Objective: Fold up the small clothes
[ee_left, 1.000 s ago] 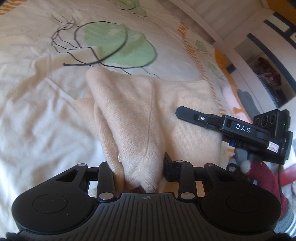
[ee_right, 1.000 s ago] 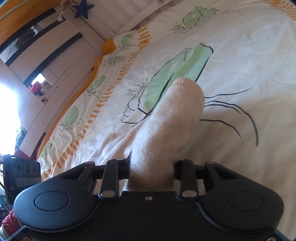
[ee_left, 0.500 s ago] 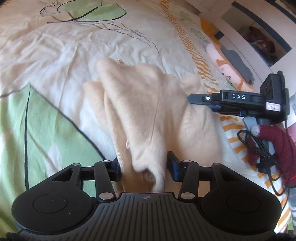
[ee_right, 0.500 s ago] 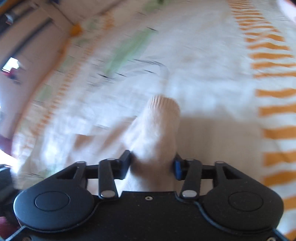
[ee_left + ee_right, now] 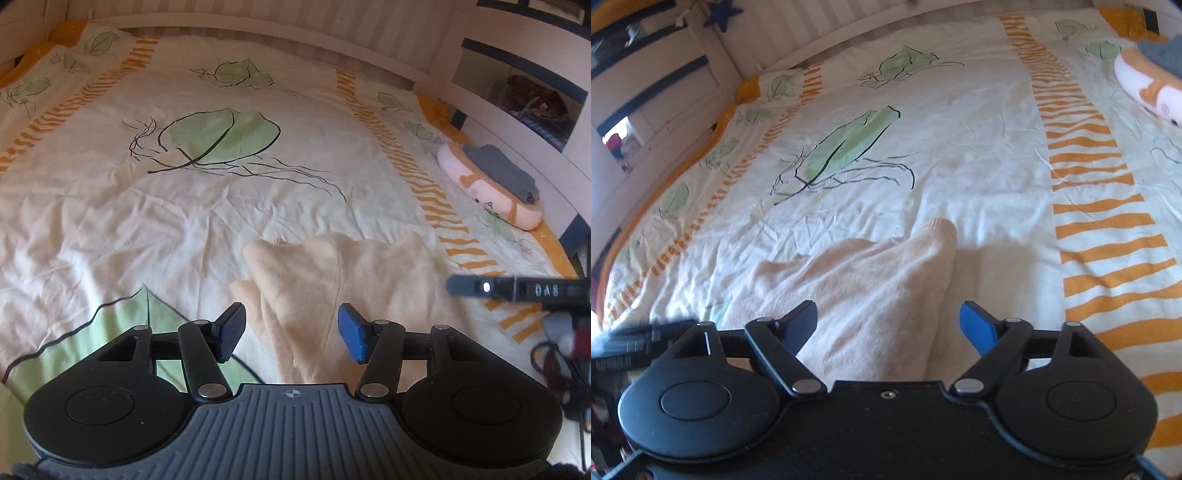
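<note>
— Where is the garment?

— The cream knit garment [image 5: 332, 280] lies crumpled on the bed cover [image 5: 184, 221], just in front of both my grippers. From my right wrist it shows as a soft heap with a ribbed cuff [image 5: 938, 229] pointing up the bed.

— Are you gripping it?

— No. My left gripper [image 5: 289, 334] has its fingers [image 5: 232, 328] apart and opening; the cloth lies below and between them, and the pads do not press on it. My right gripper [image 5: 890, 326] is spread wider and opening too, with the knit under the gap and close against its left finger [image 5: 799, 325], the blue pad on the other side clear of it.

— Anything else on the bed?

— A pink and orange plush cushion [image 5: 484, 184] near the far right edge, with a folded grey cloth [image 5: 502, 170] on top. My right gripper shows blurred at the right of my left wrist view.
</note>
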The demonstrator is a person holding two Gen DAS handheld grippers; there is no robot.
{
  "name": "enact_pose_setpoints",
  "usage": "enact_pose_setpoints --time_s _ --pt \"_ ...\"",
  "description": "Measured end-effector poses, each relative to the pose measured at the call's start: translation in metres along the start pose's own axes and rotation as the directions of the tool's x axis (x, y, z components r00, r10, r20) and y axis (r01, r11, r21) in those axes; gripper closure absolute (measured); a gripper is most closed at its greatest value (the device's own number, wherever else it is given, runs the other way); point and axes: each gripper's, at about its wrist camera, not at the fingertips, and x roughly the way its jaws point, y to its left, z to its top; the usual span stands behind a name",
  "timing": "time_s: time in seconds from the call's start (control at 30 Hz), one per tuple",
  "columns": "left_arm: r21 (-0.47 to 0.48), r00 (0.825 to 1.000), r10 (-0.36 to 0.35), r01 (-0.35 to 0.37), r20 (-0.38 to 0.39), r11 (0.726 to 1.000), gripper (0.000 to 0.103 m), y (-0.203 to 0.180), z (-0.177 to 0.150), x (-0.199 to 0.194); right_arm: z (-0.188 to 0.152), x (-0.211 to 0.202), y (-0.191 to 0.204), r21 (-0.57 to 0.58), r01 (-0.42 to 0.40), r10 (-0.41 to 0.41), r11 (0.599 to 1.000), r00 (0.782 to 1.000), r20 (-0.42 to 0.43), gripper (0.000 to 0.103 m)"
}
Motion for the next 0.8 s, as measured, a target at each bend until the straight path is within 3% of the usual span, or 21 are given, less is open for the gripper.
enact_pose_setpoints --time_s 0.1,0.2,0.3,0.37,0.5,0.63,0.8 --pt "-0.011 1.0 0.002 -0.002 -0.011 1.0 0.044 -0.01 0.014 0.02 -0.009 0.008 0.007 -0.02 0.01 -0.011 1.0 1.0 -0.03 0.013" --pt "0.036 0.994 0.099 -0.098 -0.033 0.995 0.044 -0.012 0.013 0.048 -0.023 0.019 0.011 -0.076 0.052 -0.059 0.996 0.993 -0.098 0.011" --pt "0.012 0.986 0.148 -0.147 -0.081 0.989 0.039 0.006 0.002 0.071 -0.038 0.025 0.011 -0.122 0.074 -0.093 0.99 0.983 -0.156 0.004" --pt "-0.026 0.984 0.159 -0.162 -0.075 0.987 0.026 0.021 -0.005 0.072 -0.044 0.022 0.01 -0.123 0.081 -0.101 0.989 0.981 -0.165 0.002" --pt "-0.101 0.987 0.146 -0.152 -0.067 0.983 0.024 0.037 -0.01 0.059 -0.052 0.018 0.016 -0.164 0.101 -0.131 0.981 0.974 -0.183 0.001" --pt "-0.1 0.985 0.173 -0.172 0.005 0.98 0.026 0.03 -0.011 0.021 -0.051 0.0 0.021 -0.153 0.106 -0.127 0.983 0.982 -0.137 0.001" --pt "-0.103 0.99 0.129 -0.123 0.054 0.987 0.025 0.012 -0.021 -0.03 -0.051 -0.047 0.032 -0.127 0.119 -0.119 0.985 0.993 0.007 0.0"
